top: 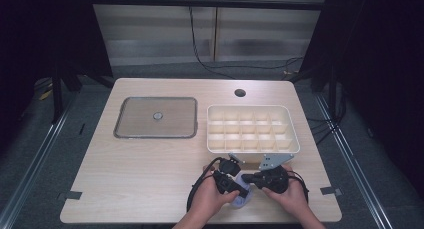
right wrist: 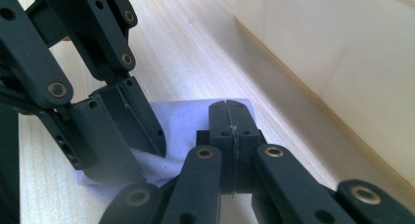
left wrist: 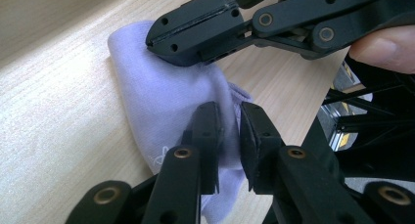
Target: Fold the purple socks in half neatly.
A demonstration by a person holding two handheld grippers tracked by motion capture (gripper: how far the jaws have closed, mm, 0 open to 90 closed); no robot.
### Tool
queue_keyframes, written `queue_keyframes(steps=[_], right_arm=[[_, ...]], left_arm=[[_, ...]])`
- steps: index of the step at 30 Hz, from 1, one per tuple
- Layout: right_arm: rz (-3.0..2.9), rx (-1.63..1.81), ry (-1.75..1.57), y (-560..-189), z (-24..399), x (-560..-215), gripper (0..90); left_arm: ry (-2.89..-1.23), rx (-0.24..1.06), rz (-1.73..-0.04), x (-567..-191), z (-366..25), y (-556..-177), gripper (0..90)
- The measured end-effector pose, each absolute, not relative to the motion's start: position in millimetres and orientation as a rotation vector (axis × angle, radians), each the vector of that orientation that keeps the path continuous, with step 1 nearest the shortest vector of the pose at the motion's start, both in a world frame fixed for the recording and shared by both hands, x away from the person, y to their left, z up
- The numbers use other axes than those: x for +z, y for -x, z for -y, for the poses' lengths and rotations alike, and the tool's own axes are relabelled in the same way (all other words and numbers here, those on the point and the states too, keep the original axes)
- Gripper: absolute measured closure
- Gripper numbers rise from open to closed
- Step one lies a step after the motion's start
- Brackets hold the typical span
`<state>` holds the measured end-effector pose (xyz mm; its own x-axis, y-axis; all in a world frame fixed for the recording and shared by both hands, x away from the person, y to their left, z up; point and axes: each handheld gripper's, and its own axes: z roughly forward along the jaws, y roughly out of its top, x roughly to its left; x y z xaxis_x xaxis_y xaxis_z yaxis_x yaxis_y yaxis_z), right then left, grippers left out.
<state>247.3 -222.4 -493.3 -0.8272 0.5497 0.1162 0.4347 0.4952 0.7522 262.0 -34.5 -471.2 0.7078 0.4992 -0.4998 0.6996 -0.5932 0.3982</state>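
Pale wooden table (top: 150,164): a small lavender cloth (left wrist: 161,106) is pinched by the right gripper (left wrist: 161,43), its jaws pressed together; the left gripper (left wrist: 230,136), jaws slightly spread around a fold, could let it slip.

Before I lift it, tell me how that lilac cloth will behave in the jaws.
The lilac cloth will probably be floppy: it lies in soft folds on the table, so it should sag from wherever it is pinched. It looks thin and light. It seems unlikely to slip, roll or break, though its loose edges may drag.
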Motion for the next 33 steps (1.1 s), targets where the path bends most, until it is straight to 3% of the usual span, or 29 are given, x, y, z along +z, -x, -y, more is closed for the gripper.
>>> queue_keyframes(steps=[13, 33], right_arm=[[-2.599, 1.244, -0.852, -246, 222, -493, 90.0], [-2.597, 1.25, -0.849, -246, 222, -494, 90.0]], left_arm=[[-2.327, -0.45, -0.875, -461, 33, -261, 71.7], [-2.299, -0.421, -0.898, -451, 23, -272, 72.4]])
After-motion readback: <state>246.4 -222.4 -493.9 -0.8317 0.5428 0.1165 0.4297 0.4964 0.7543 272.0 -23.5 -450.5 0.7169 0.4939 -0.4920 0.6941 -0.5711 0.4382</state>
